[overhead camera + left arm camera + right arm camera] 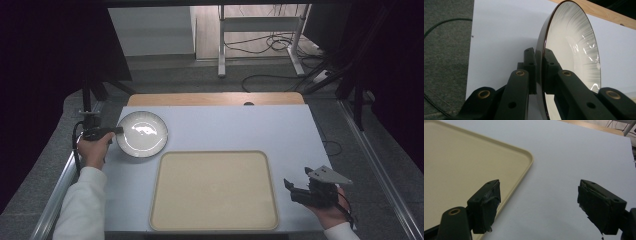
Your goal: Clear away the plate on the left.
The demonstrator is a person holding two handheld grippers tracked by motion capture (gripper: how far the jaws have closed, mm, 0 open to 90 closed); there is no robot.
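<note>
A white plate [142, 133] with a dark rim sits at the table's left side, its left edge held by my left gripper [119, 130]. In the left gripper view the plate [571, 50] stands edge-on, and the two black pads [530, 65] clamp its rim from both sides. The left gripper [539, 66] is shut on that rim. My right gripper [295, 189] rests at the table's right front corner, jaws wide apart. In the right gripper view that gripper [539, 202] is open over bare white table, with the beige tray [461, 162] to its left.
The large beige tray [172, 200] lies at the front middle of the white table [240, 125]. A wooden strip [215, 98] runs along the far edge. Beyond it are a metal stand [221, 45] and cables [270, 45] on the grey floor.
</note>
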